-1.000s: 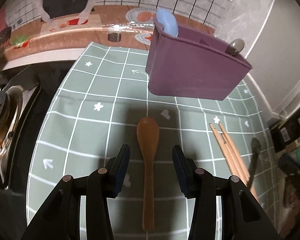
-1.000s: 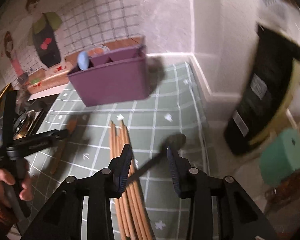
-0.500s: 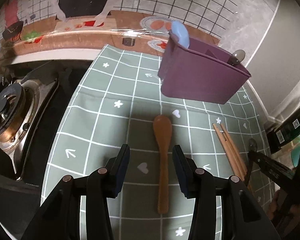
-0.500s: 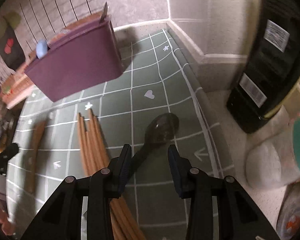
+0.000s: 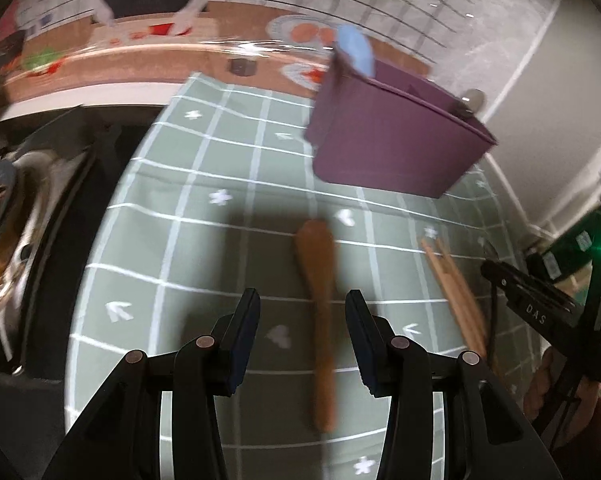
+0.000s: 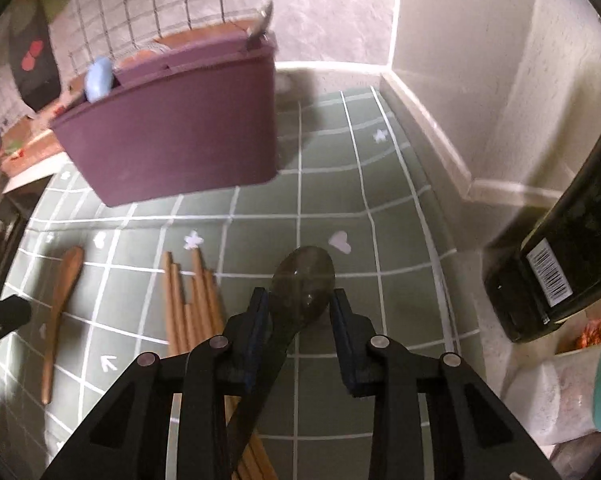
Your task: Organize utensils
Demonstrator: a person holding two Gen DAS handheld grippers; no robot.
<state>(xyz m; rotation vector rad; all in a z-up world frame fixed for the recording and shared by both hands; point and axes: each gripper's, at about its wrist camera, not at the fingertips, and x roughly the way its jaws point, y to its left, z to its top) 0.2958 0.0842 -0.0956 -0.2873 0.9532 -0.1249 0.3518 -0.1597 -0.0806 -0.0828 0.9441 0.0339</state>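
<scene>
Presently on the counter (image 6: 400, 216), under a green grid mat:
- Purple caddy (image 6: 180, 140): toward the back edge, upright; a blue utensil (image 6: 97, 78) and a metal one (image 6: 262, 26) stand in it.
- Dark spoon (image 6: 304, 284): near the right edge, its bowl between the right gripper (image 6: 299, 316) fingers, which are closing; contact unclear.
- Wooden chopsticks (image 6: 188, 300): just left of it.
- Wooden spoon (image 5: 318, 300): mid-mat, lying flat between the left gripper (image 5: 302, 336) fingers, which are spread apart, grasping nothing.
</scene>
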